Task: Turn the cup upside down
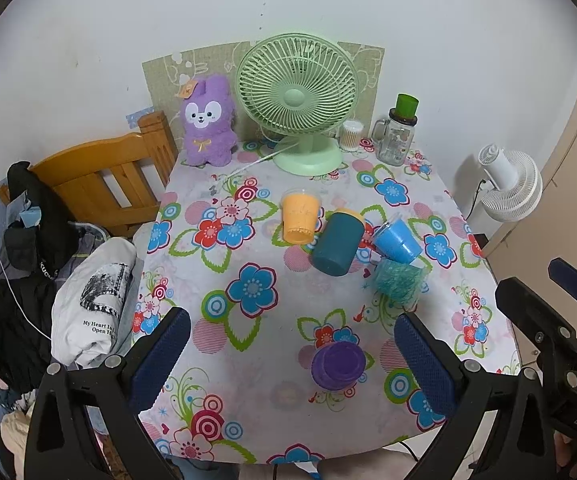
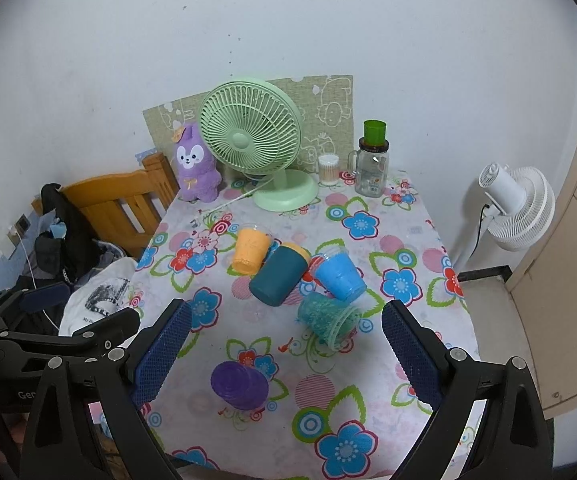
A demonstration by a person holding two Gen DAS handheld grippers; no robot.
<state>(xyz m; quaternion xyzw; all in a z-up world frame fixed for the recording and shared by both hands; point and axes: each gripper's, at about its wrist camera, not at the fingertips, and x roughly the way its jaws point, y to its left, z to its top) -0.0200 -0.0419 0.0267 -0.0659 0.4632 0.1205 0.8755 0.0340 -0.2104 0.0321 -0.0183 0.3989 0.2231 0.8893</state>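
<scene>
Several cups stand upside down on the flowered tablecloth (image 1: 248, 380): an orange cup (image 1: 299, 218), a dark teal cup (image 1: 338, 246), a blue cup (image 1: 398, 240), a teal mesh cup (image 1: 397, 282) and a purple cup (image 1: 338, 364) nearest me. My left gripper (image 1: 292, 356) is open and empty above the near table edge, the purple cup between its fingers but lower. My right gripper (image 2: 288, 354) is open and empty; the purple cup (image 2: 239, 385) lies below it, the mesh cup (image 2: 330, 318) just ahead. The right gripper also shows at the right of the left wrist view (image 1: 560, 300).
A green desk fan (image 1: 296, 96), a purple plush rabbit (image 1: 207, 122), a glass jar with a green cup on top (image 1: 396, 136) and a cotton swab pot (image 1: 350, 134) stand at the back. A wooden bed frame (image 1: 100, 176) with clothes lies left; a white fan (image 1: 508, 184) stands right.
</scene>
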